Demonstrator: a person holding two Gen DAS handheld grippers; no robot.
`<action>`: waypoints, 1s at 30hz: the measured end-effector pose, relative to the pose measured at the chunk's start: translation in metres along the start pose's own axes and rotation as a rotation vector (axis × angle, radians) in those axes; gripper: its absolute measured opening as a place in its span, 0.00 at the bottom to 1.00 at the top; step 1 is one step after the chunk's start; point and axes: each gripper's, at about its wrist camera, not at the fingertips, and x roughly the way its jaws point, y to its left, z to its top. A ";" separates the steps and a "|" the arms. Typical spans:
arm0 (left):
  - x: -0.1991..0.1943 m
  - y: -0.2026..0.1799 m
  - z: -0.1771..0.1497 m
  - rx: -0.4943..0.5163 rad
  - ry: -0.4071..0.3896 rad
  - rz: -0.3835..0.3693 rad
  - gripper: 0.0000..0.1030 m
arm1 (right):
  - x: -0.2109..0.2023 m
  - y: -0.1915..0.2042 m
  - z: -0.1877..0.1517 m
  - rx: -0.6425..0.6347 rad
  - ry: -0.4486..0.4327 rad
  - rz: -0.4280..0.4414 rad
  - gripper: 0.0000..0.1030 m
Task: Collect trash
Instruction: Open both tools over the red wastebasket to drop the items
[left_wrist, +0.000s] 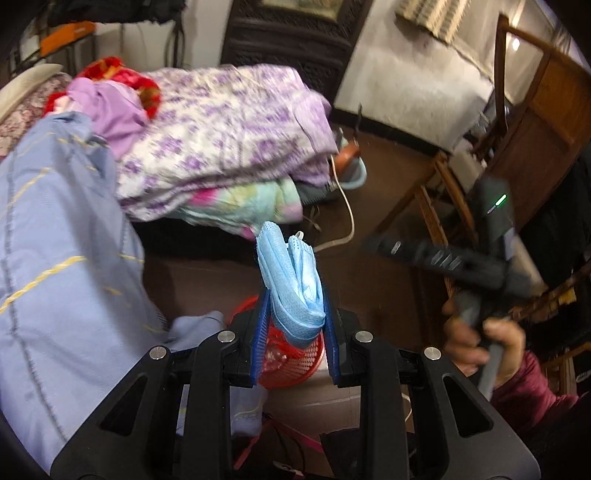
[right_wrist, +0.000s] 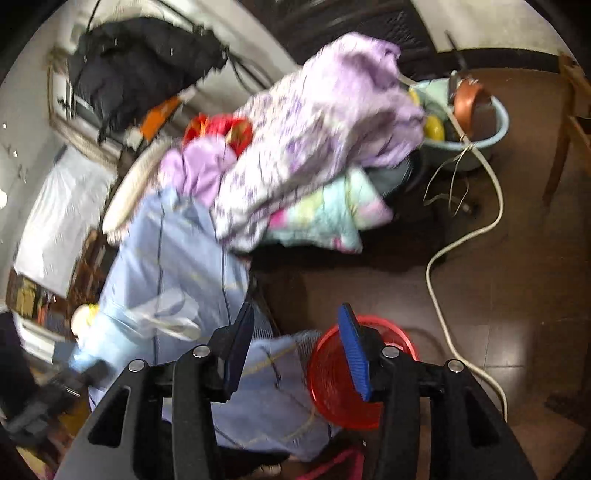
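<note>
Above brown floor tiles (right_wrist: 517, 295), left gripper (left_wrist: 295, 295) fingers pinch a blue mask (left_wrist: 291, 280); right gripper (right_wrist: 295, 332) fingers spread empty.

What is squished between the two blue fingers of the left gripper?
A crumpled blue face mask sits between the left gripper's fingers, above the red basket. That shows in the left wrist view.

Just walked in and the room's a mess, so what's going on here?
Someone is collecting trash with a handheld claw in each hand. The left claw is shut on a crumpled blue face mask, held above a red mesh bin on the floor. The right claw is open and holds nothing, beside the heap of bedding.
</note>
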 end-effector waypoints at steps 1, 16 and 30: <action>0.008 -0.004 0.000 0.011 0.017 0.000 0.28 | -0.008 -0.001 0.003 -0.001 -0.025 0.002 0.47; -0.003 -0.010 0.003 0.014 -0.017 0.073 0.67 | -0.036 0.024 0.016 -0.084 -0.073 0.005 0.48; -0.114 0.008 -0.023 -0.047 -0.262 0.091 0.70 | -0.109 0.128 0.001 -0.253 -0.216 0.006 0.69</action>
